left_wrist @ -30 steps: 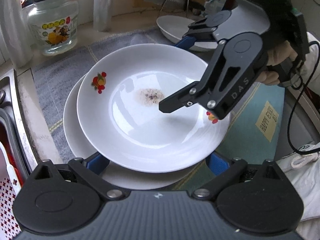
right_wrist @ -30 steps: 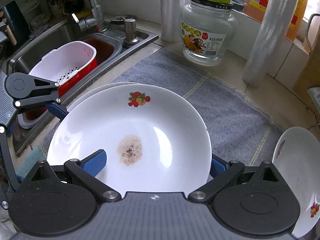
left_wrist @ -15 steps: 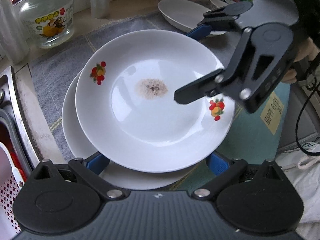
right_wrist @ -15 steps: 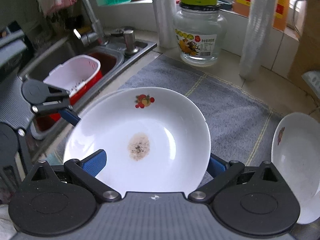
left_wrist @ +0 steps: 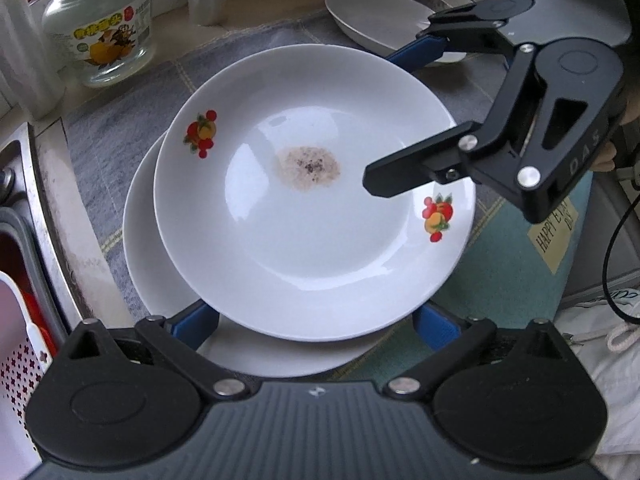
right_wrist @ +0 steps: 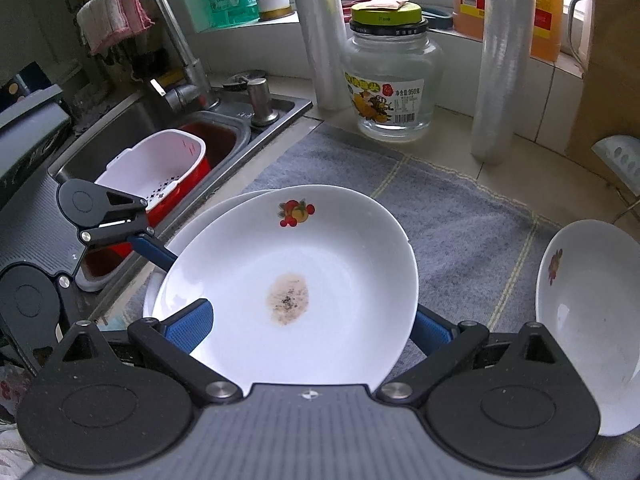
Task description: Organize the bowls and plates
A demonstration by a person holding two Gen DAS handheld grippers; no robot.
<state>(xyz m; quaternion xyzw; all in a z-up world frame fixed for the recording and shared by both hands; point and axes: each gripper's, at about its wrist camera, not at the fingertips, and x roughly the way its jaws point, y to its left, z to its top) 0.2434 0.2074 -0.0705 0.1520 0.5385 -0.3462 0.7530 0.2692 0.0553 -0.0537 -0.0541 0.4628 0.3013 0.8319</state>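
Note:
A white plate with fruit prints and a brown stain (left_wrist: 312,216) is held up, tilted, above a second white plate (left_wrist: 140,240) that lies on the grey mat. My right gripper (left_wrist: 404,116) is open, with one finger over the plate and one behind its far rim. My left gripper (left_wrist: 316,320) is open, its blue fingers (left_wrist: 192,324) on either side of the plate's near edge. In the right wrist view the stained plate (right_wrist: 288,292) fills the space between the right fingers (right_wrist: 188,326), and the left gripper (right_wrist: 132,240) sits at its far left rim.
A white bowl (right_wrist: 588,320) stands on the grey mat (right_wrist: 460,216) to the right. A glass jar (right_wrist: 392,80) and two film rolls (right_wrist: 504,60) stand behind. The sink (right_wrist: 168,128) with a red and white basket (right_wrist: 160,168) lies to the left.
The stained plate has been lifted higher and tilted over the lower plate. Both grippers rose with it, and the right gripper drew back a little to the right.

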